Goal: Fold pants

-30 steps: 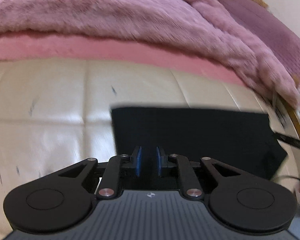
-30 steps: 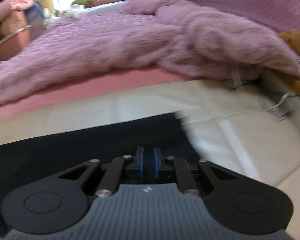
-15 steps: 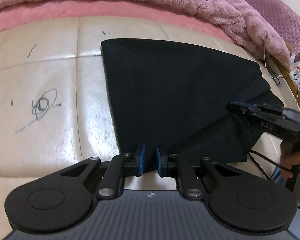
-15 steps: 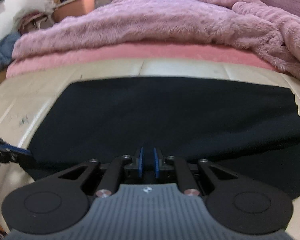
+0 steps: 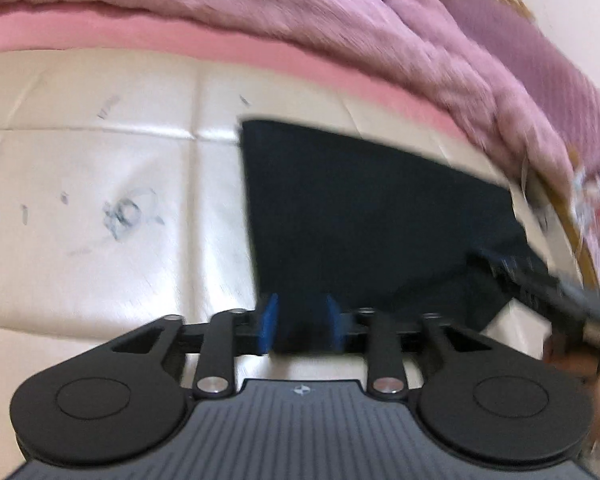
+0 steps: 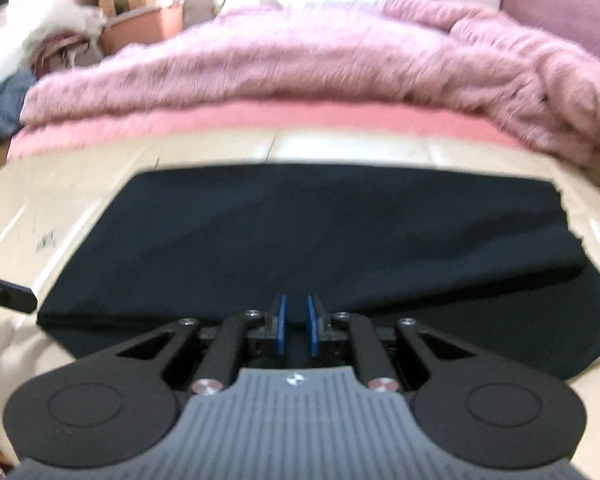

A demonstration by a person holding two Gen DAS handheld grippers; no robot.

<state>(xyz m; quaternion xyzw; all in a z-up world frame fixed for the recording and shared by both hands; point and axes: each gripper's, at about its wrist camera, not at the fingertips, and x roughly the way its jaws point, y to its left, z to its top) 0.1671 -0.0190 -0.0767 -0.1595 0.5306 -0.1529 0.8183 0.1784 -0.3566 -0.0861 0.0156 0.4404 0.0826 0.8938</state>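
Black pants (image 5: 360,208) lie folded and flat on a cream padded surface (image 5: 120,160). My left gripper (image 5: 302,320) stands at their near left corner. Its jaws are opening, and the blue pads (image 5: 269,320) stand apart with dark cloth loose between them. My right gripper (image 6: 297,322) is shut on the near edge of the pants (image 6: 300,232), with a thin fold of cloth between its pads. The right gripper (image 5: 540,280) also shows blurred at the right of the left wrist view. A left gripper finger (image 6: 4,296) enters the right wrist view from the left.
A fuzzy pink blanket (image 6: 300,60) and a pink sheet (image 6: 260,120) run along the far side. A purple pillow (image 5: 540,60) lies at the back right. Pen scribbles (image 5: 128,216) mark the cream surface. Boxes and clutter (image 6: 140,20) stand at the back left.
The left pads have spread apart from their narrow grip on the pants' corner, and the left view has drawn back. The right gripper stays closed on the near edge.
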